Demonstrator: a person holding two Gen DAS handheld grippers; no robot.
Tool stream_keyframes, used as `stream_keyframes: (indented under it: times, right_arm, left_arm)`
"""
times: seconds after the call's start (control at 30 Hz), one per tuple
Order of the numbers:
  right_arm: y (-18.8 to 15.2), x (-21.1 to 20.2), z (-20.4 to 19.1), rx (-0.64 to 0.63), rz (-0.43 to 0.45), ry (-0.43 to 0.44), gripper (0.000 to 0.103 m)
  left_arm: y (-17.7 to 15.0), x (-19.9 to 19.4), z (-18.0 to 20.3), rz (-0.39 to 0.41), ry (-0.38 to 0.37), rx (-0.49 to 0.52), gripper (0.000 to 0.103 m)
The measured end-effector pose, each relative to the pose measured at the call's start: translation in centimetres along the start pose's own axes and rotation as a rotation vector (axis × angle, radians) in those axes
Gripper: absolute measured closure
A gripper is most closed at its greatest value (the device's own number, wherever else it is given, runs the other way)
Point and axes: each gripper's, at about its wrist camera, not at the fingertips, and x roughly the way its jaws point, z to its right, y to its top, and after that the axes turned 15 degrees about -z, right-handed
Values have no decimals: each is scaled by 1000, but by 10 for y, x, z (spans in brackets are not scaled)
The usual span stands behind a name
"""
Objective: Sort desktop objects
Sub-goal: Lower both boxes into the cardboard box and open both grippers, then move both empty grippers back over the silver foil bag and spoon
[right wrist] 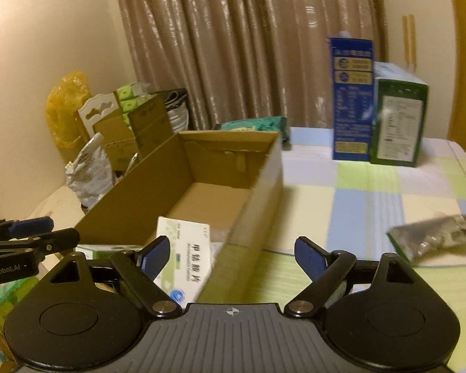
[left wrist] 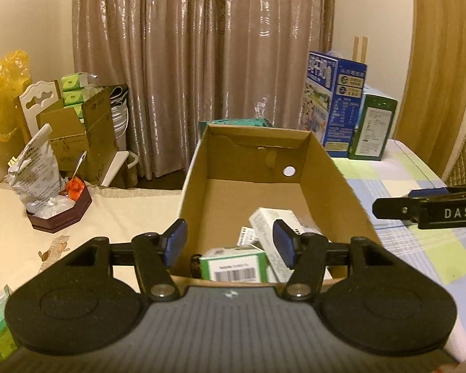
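Note:
An open cardboard box (left wrist: 332, 186) stands on the table; it also shows in the right wrist view (right wrist: 264, 186). In its near end lie a green and white carton (left wrist: 233, 264), a white carton (left wrist: 264, 223) and a dark bottle (left wrist: 195, 262). The white carton with green print (right wrist: 186, 248) leans inside the box. My left gripper (left wrist: 230, 245) is open and empty above the box's near end. My right gripper (right wrist: 231, 256) is open and empty over the box's right wall. A crumpled silver foil packet (right wrist: 435, 239) lies on the cloth to the right.
A blue carton (left wrist: 335, 102) and a green carton (left wrist: 372, 127) stand at the back right. A dark red hexagonal tray (left wrist: 59, 214) with bags sits on the left. Cardboard boxes (left wrist: 77, 130) and a yellow bag (left wrist: 3, 93) are behind it. A teal packet (right wrist: 254, 124) lies behind the box.

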Motion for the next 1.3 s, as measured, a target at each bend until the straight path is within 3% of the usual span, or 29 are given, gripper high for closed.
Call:
stream_keyframes:
  times: [0.3, 0.6, 1.3]
  right_arm:
    - [-31, -38, 24, 23, 7, -19, 10]
    - [-56, -76, 63, 73, 23, -58, 7]
    - [-122, -123, 163, 220, -4, -187, 2]
  left_arm:
    - [-10, -20, 36, -10, -19, 30, 46]
    - [-12, -34, 82, -4, -47, 87, 37]
    - [-16, -16, 174, -49, -156, 221, 20]
